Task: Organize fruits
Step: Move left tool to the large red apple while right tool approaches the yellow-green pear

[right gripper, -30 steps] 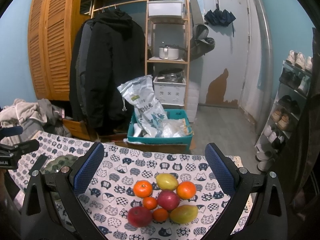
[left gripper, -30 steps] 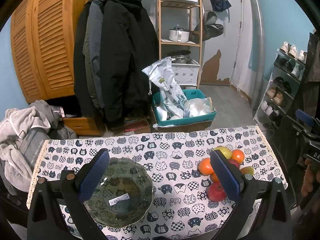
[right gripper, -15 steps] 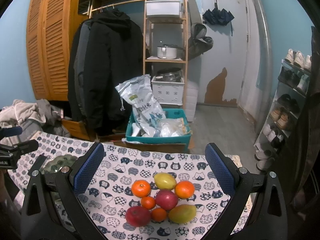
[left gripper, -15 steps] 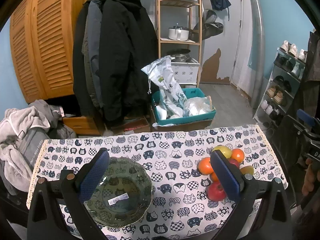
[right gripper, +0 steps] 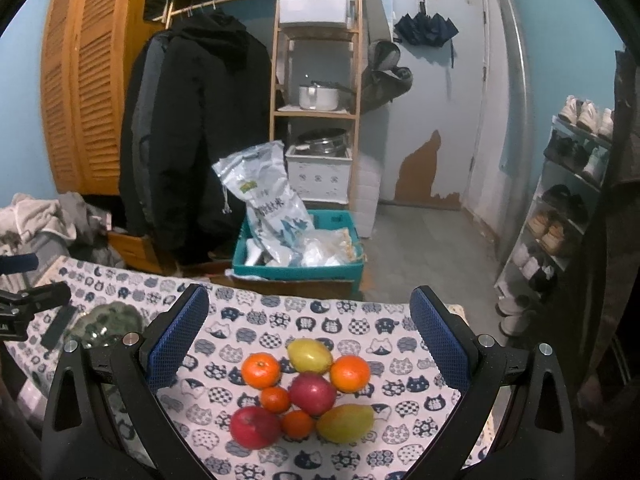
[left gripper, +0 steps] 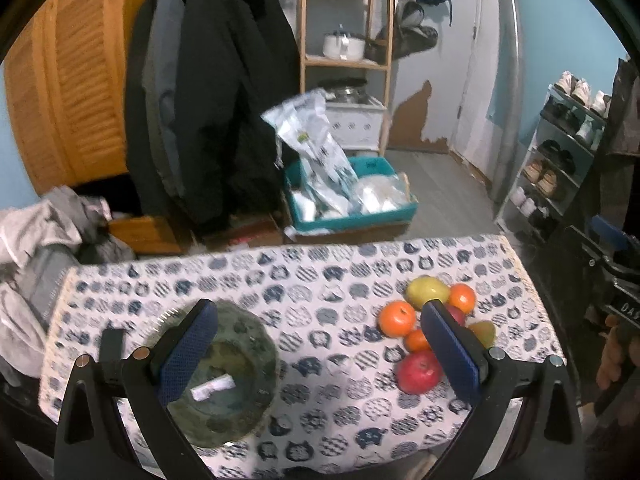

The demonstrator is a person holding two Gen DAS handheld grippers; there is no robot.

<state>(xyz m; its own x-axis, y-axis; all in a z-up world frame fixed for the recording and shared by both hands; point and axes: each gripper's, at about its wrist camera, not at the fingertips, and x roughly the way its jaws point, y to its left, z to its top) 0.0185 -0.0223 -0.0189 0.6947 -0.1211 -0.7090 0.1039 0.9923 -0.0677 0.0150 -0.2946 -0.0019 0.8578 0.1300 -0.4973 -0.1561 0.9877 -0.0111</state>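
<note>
Both my grippers, left and right, gape empty; fruit cluster lies well right of the green bowl; I judge a clumsy pinch could roll neighbours off the cloth's edge.

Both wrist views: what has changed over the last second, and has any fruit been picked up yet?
Only small camera drift. In the left wrist view the green glass bowl sits a little further right between the open fingers, so the left gripper shifted slightly left. The right gripper barely moved, open above the fruit pile. No fruit grasped; pile and bowl unmoved on the cat-print tablecloth.
</note>
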